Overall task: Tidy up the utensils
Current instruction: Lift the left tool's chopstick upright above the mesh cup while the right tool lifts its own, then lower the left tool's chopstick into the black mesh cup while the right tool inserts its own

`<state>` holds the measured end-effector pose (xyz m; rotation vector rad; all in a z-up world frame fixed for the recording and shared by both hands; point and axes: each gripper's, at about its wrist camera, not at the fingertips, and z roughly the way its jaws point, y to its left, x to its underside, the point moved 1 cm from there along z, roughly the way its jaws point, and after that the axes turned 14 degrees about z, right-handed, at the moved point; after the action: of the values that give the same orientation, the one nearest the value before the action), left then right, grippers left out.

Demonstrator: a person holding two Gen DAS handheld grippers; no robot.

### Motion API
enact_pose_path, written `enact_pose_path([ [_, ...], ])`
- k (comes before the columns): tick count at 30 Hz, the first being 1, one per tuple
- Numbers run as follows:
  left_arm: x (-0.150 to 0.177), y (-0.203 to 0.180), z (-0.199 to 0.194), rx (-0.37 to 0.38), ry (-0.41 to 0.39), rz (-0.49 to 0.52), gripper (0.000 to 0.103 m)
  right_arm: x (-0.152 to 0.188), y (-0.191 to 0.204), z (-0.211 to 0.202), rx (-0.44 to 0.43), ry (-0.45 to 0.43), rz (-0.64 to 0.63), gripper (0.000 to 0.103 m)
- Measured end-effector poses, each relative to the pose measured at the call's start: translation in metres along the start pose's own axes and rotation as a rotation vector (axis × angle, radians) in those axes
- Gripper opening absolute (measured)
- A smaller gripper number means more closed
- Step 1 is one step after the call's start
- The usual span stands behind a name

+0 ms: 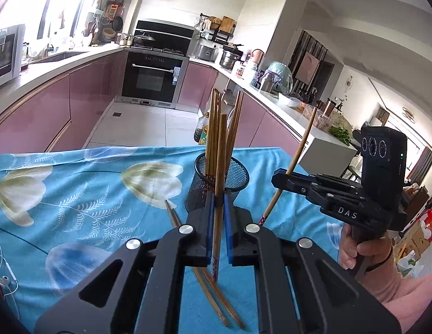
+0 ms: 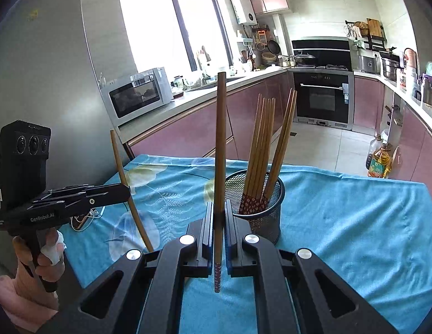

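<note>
1. The left gripper (image 1: 217, 211) is clamping a single wooden chopstick (image 1: 219, 183) between its narrowed fingers, and the stick is standing nearly upright with its patterned end pointing down towards the cloth.
2. The right gripper (image 2: 218, 214) is pinching a second chopstick (image 2: 220, 167) in the same way, upright, its red patterned tip hanging below the fingers.
3. In the left wrist view the right gripper (image 1: 282, 179) is showing from the side to the right of the holder, gripping its chopstick (image 1: 295, 161) at a slant.
4. In the right wrist view the left gripper (image 2: 126, 192) is appearing at the left, its chopstick (image 2: 129, 192) leaning over the table edge.
5. A black mesh holder (image 1: 224, 183) is standing on the table between and just ahead of both grippers, and it is carrying a bundle of chopsticks (image 2: 260, 150) that is leaning against its rim, patterned ends down.
6. Two more loose chopsticks (image 1: 174, 217) are lying flat on the blue floral tablecloth (image 1: 76, 194), passing under the left gripper beside the holder.
7. A white cable with a phone (image 2: 82, 221) is lying near the table's left edge.
</note>
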<state>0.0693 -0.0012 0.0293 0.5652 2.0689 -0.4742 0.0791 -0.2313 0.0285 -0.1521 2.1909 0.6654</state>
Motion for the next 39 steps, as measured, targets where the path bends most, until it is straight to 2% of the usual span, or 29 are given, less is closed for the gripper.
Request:
enact_pose_path([
  [28,-0.072,-0.017,-0.010,0.012,-0.150,0.063,0.007,-0.047,0.008,-0.017,-0.013,-0.124,-0.024,0.006],
  [39,-0.089,-0.020,-0.004,0.008,-0.163,0.091,0.007,-0.058,0.010,-0.020,-0.014,-0.151,-0.025,0.006],
])
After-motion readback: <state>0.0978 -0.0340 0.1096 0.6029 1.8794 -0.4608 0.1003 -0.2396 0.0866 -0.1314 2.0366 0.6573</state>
